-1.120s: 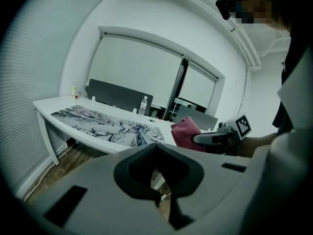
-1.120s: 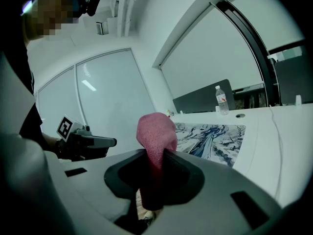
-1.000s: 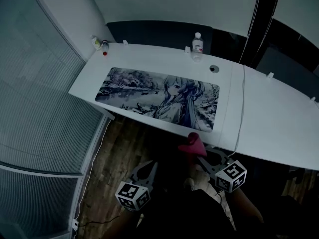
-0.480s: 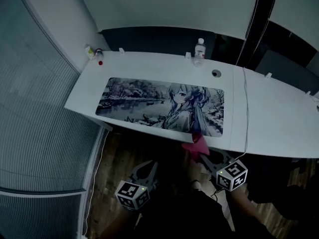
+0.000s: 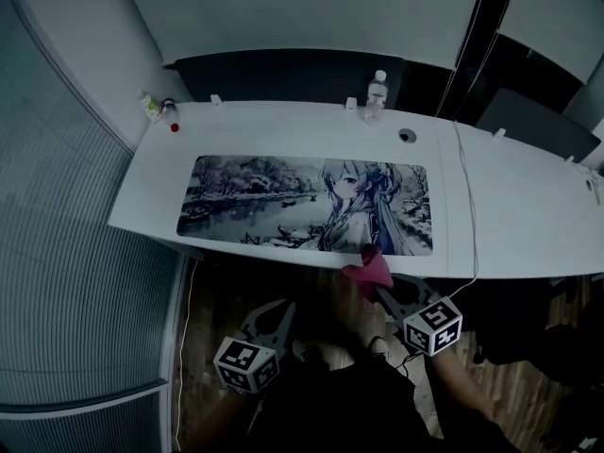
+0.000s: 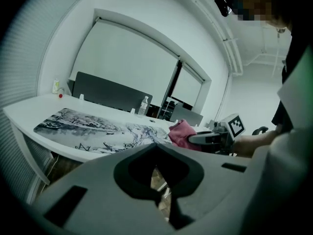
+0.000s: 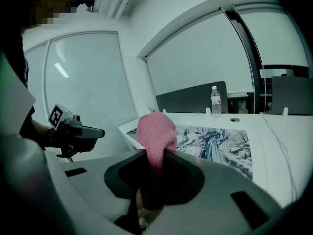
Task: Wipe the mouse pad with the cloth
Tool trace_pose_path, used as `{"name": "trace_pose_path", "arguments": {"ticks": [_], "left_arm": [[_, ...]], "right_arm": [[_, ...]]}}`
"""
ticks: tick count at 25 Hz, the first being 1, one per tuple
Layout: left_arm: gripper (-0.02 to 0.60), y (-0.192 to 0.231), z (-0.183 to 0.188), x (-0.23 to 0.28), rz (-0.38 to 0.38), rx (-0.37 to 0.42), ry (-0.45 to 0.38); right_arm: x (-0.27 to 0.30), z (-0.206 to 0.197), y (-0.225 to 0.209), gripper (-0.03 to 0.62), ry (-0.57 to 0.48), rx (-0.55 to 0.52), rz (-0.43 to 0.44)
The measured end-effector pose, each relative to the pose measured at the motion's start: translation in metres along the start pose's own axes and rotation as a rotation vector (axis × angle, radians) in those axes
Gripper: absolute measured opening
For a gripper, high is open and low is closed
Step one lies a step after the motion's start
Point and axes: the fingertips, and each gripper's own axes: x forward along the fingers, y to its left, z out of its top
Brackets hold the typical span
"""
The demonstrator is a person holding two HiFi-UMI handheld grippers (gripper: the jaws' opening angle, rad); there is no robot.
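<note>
The long mouse pad (image 5: 307, 204) with a grey-blue anime print lies along the white desk (image 5: 510, 225). My right gripper (image 5: 380, 289) is shut on a pink cloth (image 5: 368, 265), which bunches out above the jaws just at the desk's front edge, below the pad's right part. In the right gripper view the cloth (image 7: 156, 131) stands up from the jaws with the pad (image 7: 220, 143) beyond. My left gripper (image 5: 276, 317) hangs lower left, below the desk edge, shut on nothing; from the left gripper view the pad (image 6: 93, 129) and the cloth (image 6: 180, 132) are ahead.
A water bottle (image 5: 376, 92) and a cable hole (image 5: 407, 136) are at the desk's back, small bottles (image 5: 156, 109) at its far left corner. A thin cable (image 5: 464, 196) crosses the desk right of the pad. A dark partition (image 5: 283, 74) backs the desk; a blinded glass wall is left.
The head view has swung so the desk sits squarer and fuller in frame. The right gripper with the cloth has come up to the desk's front edge. The left gripper has hardly moved.
</note>
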Motion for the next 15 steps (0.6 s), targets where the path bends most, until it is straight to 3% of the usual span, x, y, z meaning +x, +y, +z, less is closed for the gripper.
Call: {"name": "trace_pose_path", "arguments": {"ticks": [6, 15], "left_arm": [[0.005, 0.024, 0.002, -0.011, -0.038, 0.022, 0.02], [0.005, 0.034, -0.003, -0.009, -0.053, 0.011, 0.042]], "right_arm": [[0.021, -0.002, 0.011, 0.083, 0.046, -0.073, -0.047], [0.047, -0.013, 0.002, 0.083, 0.128, -0.132, -0.048]]}}
